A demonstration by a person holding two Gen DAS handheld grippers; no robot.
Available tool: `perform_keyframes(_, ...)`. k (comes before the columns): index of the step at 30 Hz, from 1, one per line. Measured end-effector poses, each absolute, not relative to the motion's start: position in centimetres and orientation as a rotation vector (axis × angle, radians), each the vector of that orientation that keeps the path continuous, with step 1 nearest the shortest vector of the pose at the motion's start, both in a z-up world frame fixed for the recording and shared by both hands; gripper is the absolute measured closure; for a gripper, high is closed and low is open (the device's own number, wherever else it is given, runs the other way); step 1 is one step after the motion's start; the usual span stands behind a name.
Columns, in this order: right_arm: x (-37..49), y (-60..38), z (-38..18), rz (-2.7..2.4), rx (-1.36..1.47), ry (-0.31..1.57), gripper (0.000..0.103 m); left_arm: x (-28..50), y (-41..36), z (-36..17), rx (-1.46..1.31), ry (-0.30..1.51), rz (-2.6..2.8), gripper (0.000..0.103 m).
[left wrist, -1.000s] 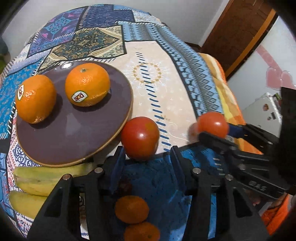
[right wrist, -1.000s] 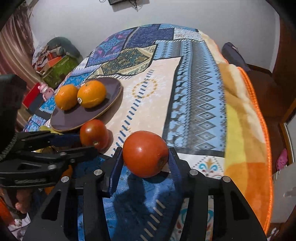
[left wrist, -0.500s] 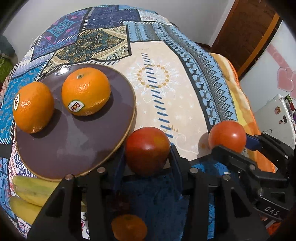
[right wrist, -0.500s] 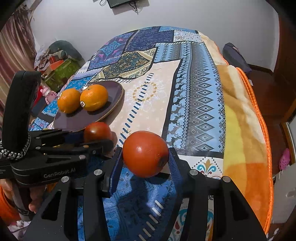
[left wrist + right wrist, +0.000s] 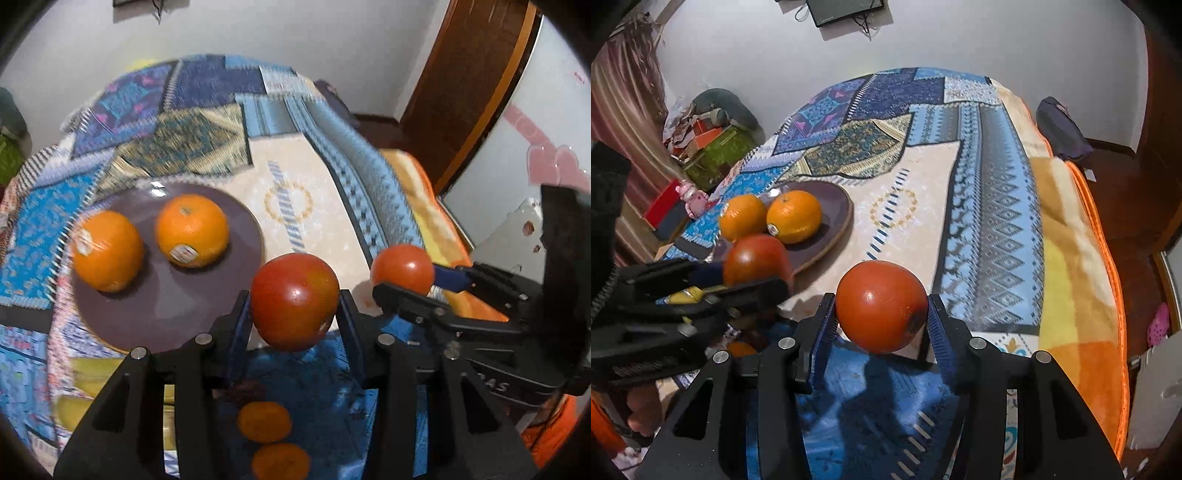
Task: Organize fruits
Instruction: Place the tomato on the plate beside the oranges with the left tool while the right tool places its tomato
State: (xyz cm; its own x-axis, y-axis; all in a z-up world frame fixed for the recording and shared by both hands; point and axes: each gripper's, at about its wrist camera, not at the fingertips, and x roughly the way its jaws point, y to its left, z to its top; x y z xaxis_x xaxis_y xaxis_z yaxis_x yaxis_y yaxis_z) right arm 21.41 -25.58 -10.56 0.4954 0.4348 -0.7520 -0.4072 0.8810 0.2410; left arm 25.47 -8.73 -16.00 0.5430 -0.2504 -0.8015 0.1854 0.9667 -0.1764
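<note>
My left gripper (image 5: 293,310) is shut on a red tomato (image 5: 294,301) and holds it above the table near the rim of a brown plate (image 5: 162,306). Two oranges (image 5: 191,230) (image 5: 107,251) sit on that plate. My right gripper (image 5: 881,314) is shut on a second red tomato (image 5: 881,305), lifted over the patterned cloth. In the left wrist view the right gripper (image 5: 406,280) with its tomato (image 5: 402,268) is just to the right. In the right wrist view the left gripper (image 5: 753,273) with its tomato (image 5: 755,260) is at the plate's (image 5: 833,216) near edge.
Bananas (image 5: 92,384) lie below the plate. Two small oranges (image 5: 264,421) (image 5: 280,461) lie on the blue cloth under my left gripper. The table's right edge (image 5: 1108,295) drops off to the floor. Boxes and clutter (image 5: 709,147) stand at the far left.
Both grippers have lifted with their tomatoes. The left gripper has tilted up and moved, so the plate sits lower and further left in its view.
</note>
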Motion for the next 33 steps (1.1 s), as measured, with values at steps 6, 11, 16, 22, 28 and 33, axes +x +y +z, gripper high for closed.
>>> perform_keyframes(6,22.1,-23.4,-9.0,0.54,0.027,0.875,0.058,24.9,-5.1,-12.2,-0.087,0.877,-0.21,0.058)
perform_keyframes(11,22.7,-21.0,-7.3,0.57,0.012,0.826,0.058,24.8,-2.0,-9.5,-0.093,0.818,-0.163,0.058)
perform_keyframes(16,23.5,-18.3,-5.7,0.594,-0.005,0.786,0.058,25.0,0.7,-7.3,-0.08,0.767,-0.115,0.058)
perform_keyframes(22,24.8,-15.5,-4.7,0.618,-0.019,0.756,0.058,26.0,3.2,-5.8,-0.047,0.736,-0.07,0.058)
perform_keyframes(28,26.4,-13.3,-4.8,0.631,-0.038,0.756,0.058,27.9,5.3,-6.7,-0.054,0.756,-0.054,0.058)
perform_keyframes(33,28.2,-12.0,-5.8,0.632,-0.051,0.772,0.058,30.2,6.5,-8.8,-0.078,0.798,-0.048,0.058)
